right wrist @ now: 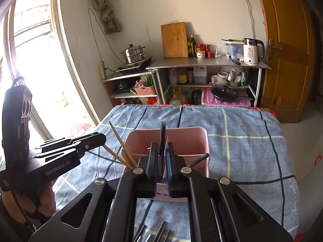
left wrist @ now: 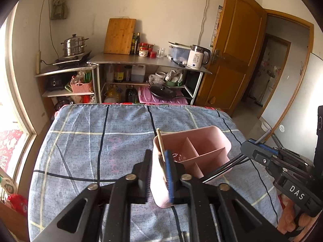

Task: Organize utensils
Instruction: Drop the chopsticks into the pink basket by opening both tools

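Left gripper (left wrist: 159,173) is clamped on the near wall of the pink plastic divided utensil caddy (left wrist: 203,141), which sits on the blue plaid tablecloth (left wrist: 90,141). Right gripper (right wrist: 161,161) is pinched narrow on dark slim utensil handles (right wrist: 162,141), likely forks, over the caddy's near edge.

Risks:
- handles catch the divider or rim and lever the caddy over
- left clamp slips off the thin wall
- wooden chopsticks (right wrist: 119,143) leaning out get knocked
- loose metal forks (right wrist: 153,236) below could get swept off the cloth.

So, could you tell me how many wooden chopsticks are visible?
2: a long chopstick and a lower one, leaning in the pink holder's left end; others may be hidden.
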Demonstrator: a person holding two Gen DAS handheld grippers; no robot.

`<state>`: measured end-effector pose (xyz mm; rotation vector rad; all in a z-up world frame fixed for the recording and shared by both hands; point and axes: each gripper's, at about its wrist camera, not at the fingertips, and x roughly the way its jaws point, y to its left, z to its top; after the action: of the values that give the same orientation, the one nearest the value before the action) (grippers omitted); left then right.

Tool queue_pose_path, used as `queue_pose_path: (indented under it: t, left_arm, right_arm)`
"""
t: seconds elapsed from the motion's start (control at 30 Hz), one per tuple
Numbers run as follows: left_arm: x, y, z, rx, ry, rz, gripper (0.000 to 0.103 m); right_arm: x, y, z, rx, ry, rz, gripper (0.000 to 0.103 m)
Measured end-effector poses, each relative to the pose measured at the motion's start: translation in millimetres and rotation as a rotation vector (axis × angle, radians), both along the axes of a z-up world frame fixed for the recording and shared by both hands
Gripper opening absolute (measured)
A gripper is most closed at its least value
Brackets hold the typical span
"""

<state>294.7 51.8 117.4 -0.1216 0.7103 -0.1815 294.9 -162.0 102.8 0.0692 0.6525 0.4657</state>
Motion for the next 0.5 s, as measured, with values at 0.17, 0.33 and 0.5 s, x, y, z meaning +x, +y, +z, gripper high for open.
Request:
queue_pose_path:
  t: [0.17, 0.33, 0.5]
  left_arm:
    - [-21.3, 4.5, 9.4, -0.019, -0.05, 0.006, 0.024]
    - [-49.4, 3.6, 14.2, -0.025, -0.084, 0.007, 0.024]
    - [-79.9, -0.8, 11.7, -0.024, -0.097, -0.001, 0.024]
  right_arm:
    - [-12.7, -8.6, 6.1, 0.003, -0.028, -0.009, 0.023]
    - [-36.8, -18.4, 13.0, 0.011, -0.06, -0.015, 0.025]
    - [-64.5, -28.9, 16.4, 0.017, -0.092, -0.022, 0.025]
